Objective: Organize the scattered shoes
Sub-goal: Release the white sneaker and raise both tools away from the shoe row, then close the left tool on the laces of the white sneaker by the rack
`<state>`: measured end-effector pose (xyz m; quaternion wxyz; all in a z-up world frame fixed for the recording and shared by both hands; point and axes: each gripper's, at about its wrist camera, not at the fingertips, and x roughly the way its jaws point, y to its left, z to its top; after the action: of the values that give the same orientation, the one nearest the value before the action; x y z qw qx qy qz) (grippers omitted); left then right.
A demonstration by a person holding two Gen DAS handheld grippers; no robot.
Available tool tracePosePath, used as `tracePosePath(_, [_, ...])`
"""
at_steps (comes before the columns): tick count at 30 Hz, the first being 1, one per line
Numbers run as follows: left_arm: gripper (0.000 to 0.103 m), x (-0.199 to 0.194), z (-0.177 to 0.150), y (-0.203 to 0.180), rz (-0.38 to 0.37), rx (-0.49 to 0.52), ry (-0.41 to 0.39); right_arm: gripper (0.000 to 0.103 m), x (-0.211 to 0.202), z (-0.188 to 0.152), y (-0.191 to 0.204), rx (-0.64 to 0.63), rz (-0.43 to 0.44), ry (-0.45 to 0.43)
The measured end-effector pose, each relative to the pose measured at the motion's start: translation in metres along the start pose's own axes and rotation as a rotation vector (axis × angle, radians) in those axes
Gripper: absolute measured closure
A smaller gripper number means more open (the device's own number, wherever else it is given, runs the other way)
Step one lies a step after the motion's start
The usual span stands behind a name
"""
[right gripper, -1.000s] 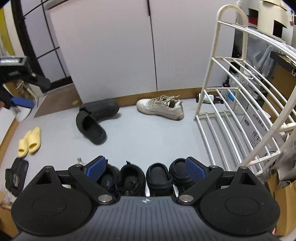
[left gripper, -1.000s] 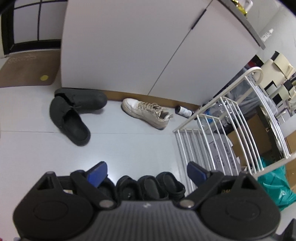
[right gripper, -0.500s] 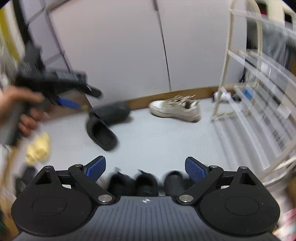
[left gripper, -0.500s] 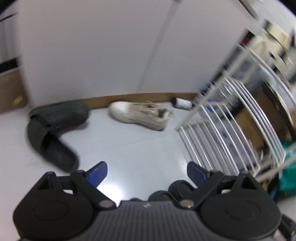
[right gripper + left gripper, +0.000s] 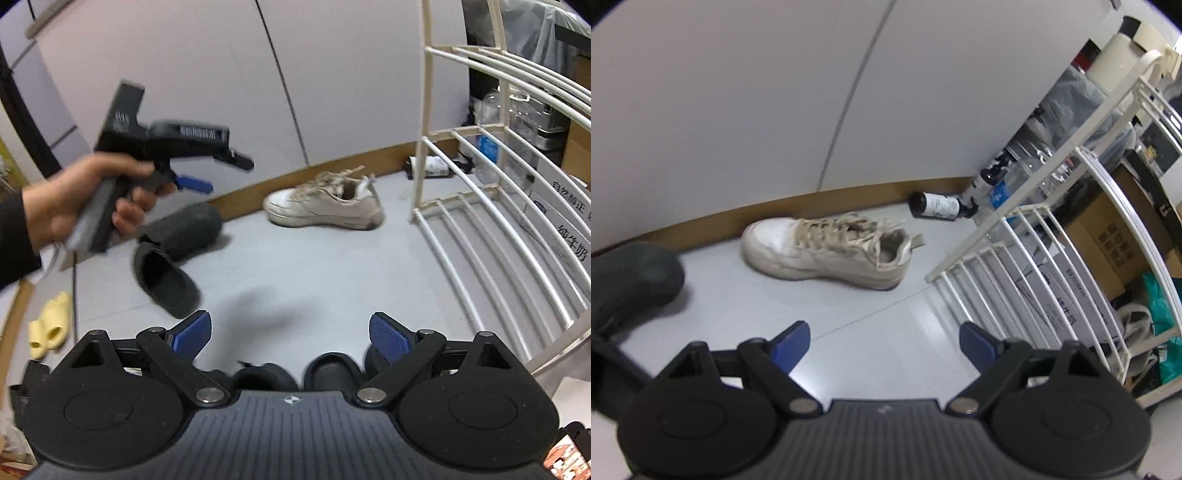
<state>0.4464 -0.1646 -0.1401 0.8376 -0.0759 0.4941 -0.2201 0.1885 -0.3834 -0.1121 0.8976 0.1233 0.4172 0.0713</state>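
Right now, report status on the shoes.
Both hand-held grippers open, empty: left, right. White sneaker on floor, untouched. Dark slippers beside it. Path unobstructed.

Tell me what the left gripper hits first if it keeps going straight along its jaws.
Most likely the white sneaker. The left gripper is open and empty, with bare grey floor ahead and the sneaker slightly left of centre beyond it. Depth is unclear, so it might meet the floor just short of the shoe.

Black gripper [image 5: 291, 338], blue pads [image 5: 388, 338], bare hand [image 5: 74, 199], dark sleeve [image 5: 14, 236]
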Motion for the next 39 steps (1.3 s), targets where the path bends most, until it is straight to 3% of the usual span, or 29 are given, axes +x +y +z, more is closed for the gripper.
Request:
tracePosePath(6, [0.02, 0.05, 0.036, 0.002, 0.006, 0.031, 0.021, 0.007, 0.026, 0.0, -0.036, 0.028, -0.028, 0.028])
tracePosePath(10, [0.034, 0.098, 0.063, 0.006, -0.006, 0.02, 0.072, 0.008, 0.04, -0.001, -0.052, -0.024, -0.061, 0.021])
tracePosePath(12, [0.039, 0.119, 0.073, 0.009, 0.016, 0.02, 0.095, 0.008, 0.046, -0.001, -0.058, -0.011, -0.03, 0.011])
tracePosePath(14, [0.041, 0.131, 0.079, 0.012, 0.028, 0.019, 0.099, 0.008, 0.054, 0.001, -0.065, 0.006, 0.006, 0.03])
tracePosePath(18, [0.045, 0.162, 0.088, 0.025, 0.052, 0.005, 0.124, 0.008, 0.059, 0.005, -0.073, -0.018, -0.002, 0.031])
tracePosePath(23, [0.06, 0.191, 0.094, 0.029, 0.081, 0.045, 0.155, 0.008, 0.07, 0.001, -0.091, -0.003, -0.013, 0.055])
tracePosePath(27, [0.062, 0.219, 0.1, 0.034, 0.113, 0.028, 0.184, 0.008, 0.073, -0.007, -0.099, -0.025, -0.035, 0.056])
tracePosePath(29, [0.062, 0.226, 0.1, 0.035, 0.093, 0.027, 0.194, 0.008, 0.073, -0.009, -0.104, -0.02, -0.037, 0.056])
tracePosePath(34, [0.067, 0.243, 0.098, 0.031, 0.179, 0.079, 0.215, 0.008, 0.078, -0.013, -0.113, -0.011, -0.061, 0.073])
tracePosePath(39, [0.068, 0.252, 0.099, 0.032, 0.206, 0.087, 0.224, 0.008, 0.081, -0.015, -0.115, -0.02, -0.075, 0.08])
